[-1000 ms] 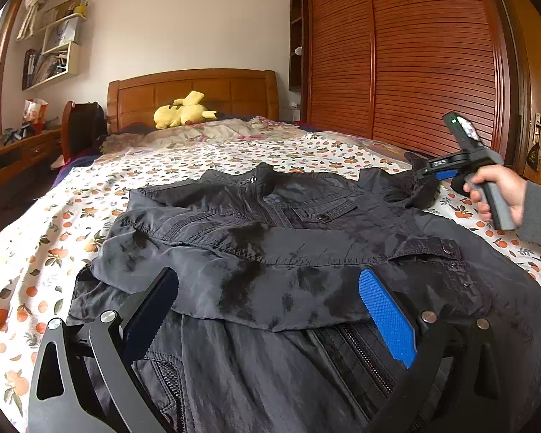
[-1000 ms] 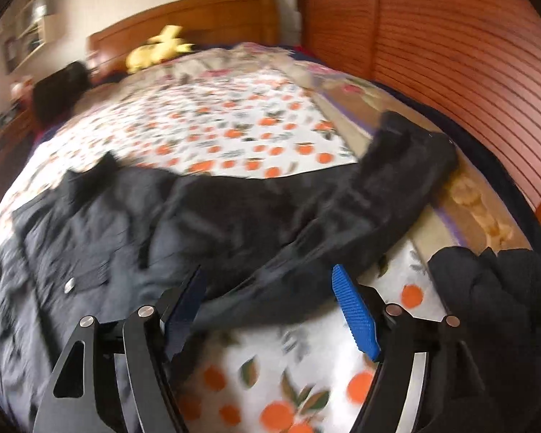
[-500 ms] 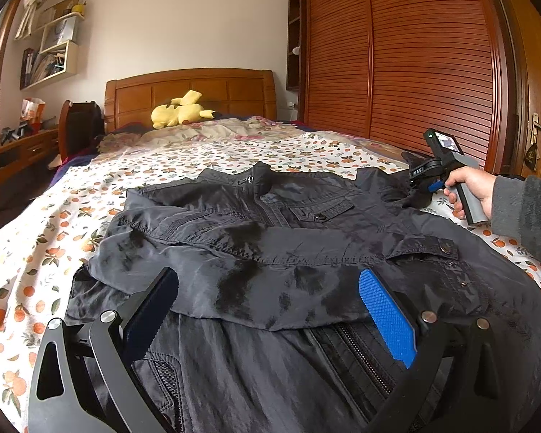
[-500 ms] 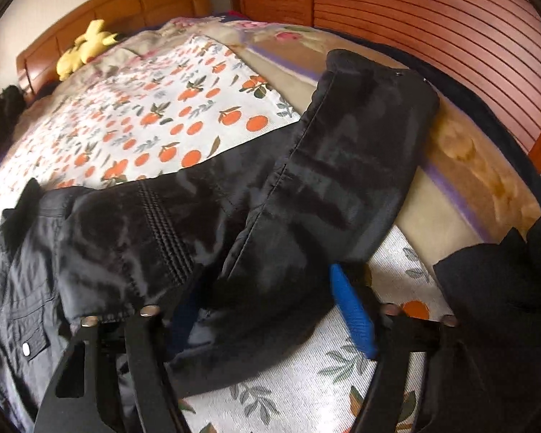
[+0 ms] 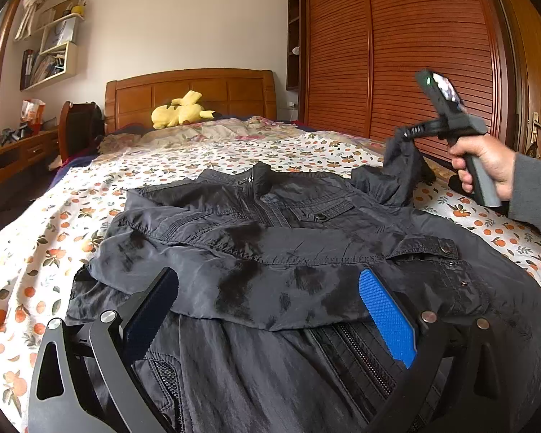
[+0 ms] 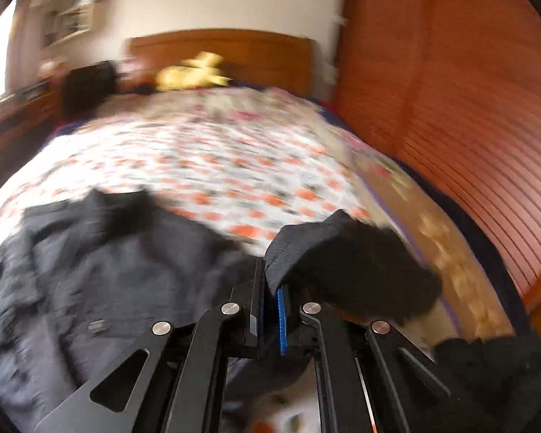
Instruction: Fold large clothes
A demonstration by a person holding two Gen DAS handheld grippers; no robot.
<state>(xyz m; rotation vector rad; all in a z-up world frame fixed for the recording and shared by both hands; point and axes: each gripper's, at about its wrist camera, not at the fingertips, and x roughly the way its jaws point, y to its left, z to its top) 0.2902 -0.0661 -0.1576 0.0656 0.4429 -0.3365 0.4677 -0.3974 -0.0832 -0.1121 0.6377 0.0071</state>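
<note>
A dark grey jacket (image 5: 277, 249) lies face up on the bed, collar away from me, one sleeve folded across its chest. My left gripper (image 5: 267, 310) is open and empty, hovering over the jacket's lower front. My right gripper (image 6: 270, 288) is shut on the jacket's right sleeve (image 6: 342, 267) near its ribbed cuff. In the left wrist view the right gripper (image 5: 405, 133) holds that sleeve (image 5: 400, 173) lifted off the bed at the right. The right wrist view is blurred by motion.
The bed has a fruit-print sheet (image 5: 47, 238) and a wooden headboard (image 5: 191, 93) with a yellow plush toy (image 5: 180, 112). A wooden slatted wardrobe (image 5: 414, 54) runs along the right. A dark garment (image 6: 494, 371) lies at the bed's near right. A desk (image 5: 14, 148) stands at the left.
My right gripper closed on the right sleeve near its cuff and lifted it off the bed. The left gripper has stayed still and open.
</note>
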